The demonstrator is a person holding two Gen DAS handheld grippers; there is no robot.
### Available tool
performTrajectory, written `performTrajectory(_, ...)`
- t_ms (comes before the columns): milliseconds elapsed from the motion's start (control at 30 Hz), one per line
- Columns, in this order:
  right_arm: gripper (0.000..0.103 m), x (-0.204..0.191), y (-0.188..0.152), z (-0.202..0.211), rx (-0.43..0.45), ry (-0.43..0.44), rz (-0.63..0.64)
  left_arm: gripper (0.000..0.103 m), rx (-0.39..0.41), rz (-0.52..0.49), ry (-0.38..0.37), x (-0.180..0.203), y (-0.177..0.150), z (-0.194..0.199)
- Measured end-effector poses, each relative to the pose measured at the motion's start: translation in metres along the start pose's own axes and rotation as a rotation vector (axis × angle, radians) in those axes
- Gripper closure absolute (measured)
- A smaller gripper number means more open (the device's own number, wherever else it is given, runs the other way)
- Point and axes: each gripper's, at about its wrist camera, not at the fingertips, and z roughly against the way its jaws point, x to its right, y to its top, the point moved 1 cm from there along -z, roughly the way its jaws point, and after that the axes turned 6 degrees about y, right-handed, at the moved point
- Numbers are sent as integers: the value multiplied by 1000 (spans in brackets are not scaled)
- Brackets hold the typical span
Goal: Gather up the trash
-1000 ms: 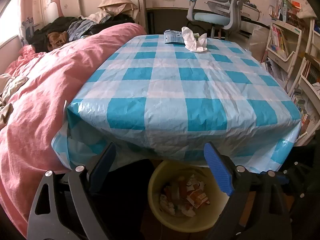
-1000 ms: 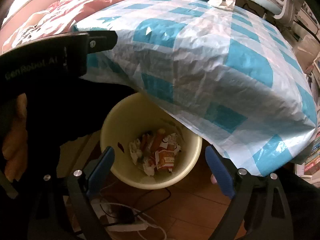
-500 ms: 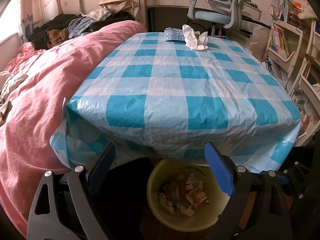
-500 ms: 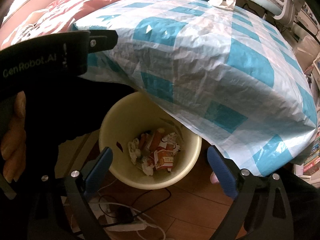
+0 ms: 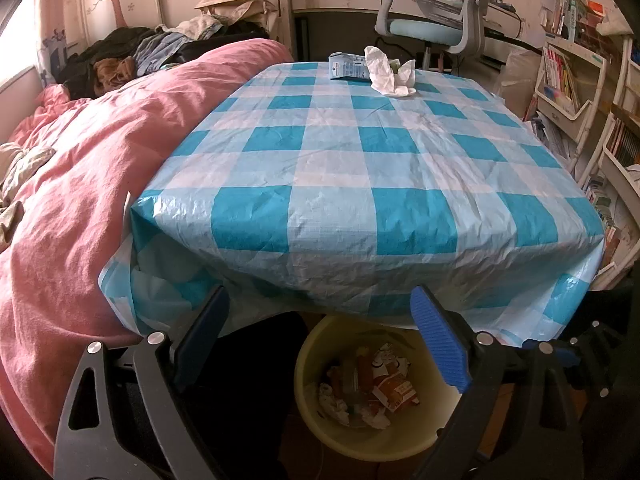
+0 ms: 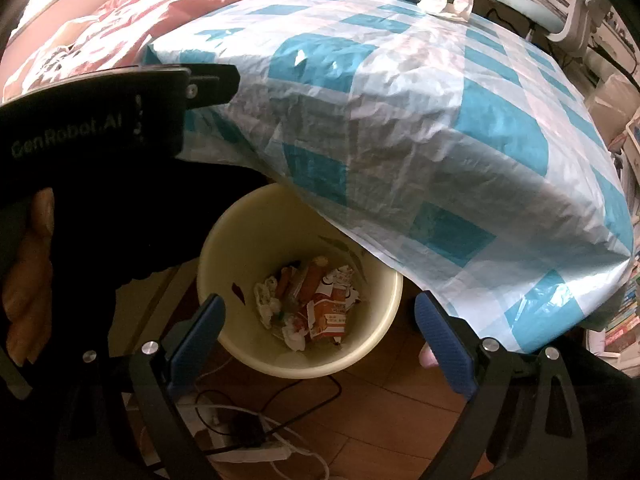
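- The left gripper hangs at the near edge of a table, its two blue-padded fingers spread wide with nothing between them.
- The right gripper is also spread wide and empty. It points down at a pale yellow trash bin directly ahead of and below its fingers.
- The bin stands on the wooden floor, partly tucked under the overhanging blue-and-white checked tablecloth. Wrappers and crumpled paper already lie at its bottom.
- The trash not yet collected sits at the far end of the table, well apart from both grippers: a crumpled white tissue and, touching it on the left as seen from the left gripper, a small blue-and-white carton lying on its side.
- From the left gripper, both pieces lie straight ahead and slightly right, across the whole length of the cloth.
- From the right gripper, they lie far ahead and up, near the top of its view, since this tool is tilted down toward the bin.
- The carton's long axis runs across the left gripper's line of reach, roughly left to right.
- Judging by aim, the left gripper is better lined up for the reach; neither is clearly nearer.
- A pink duvet lies left of the left gripper, against the table's side.
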Motion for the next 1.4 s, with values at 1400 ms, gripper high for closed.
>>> performTrajectory(1400, 11, 30, 65, 42, 268, 152, -100, 11, -108, -476, -152, 155, 371, -271)
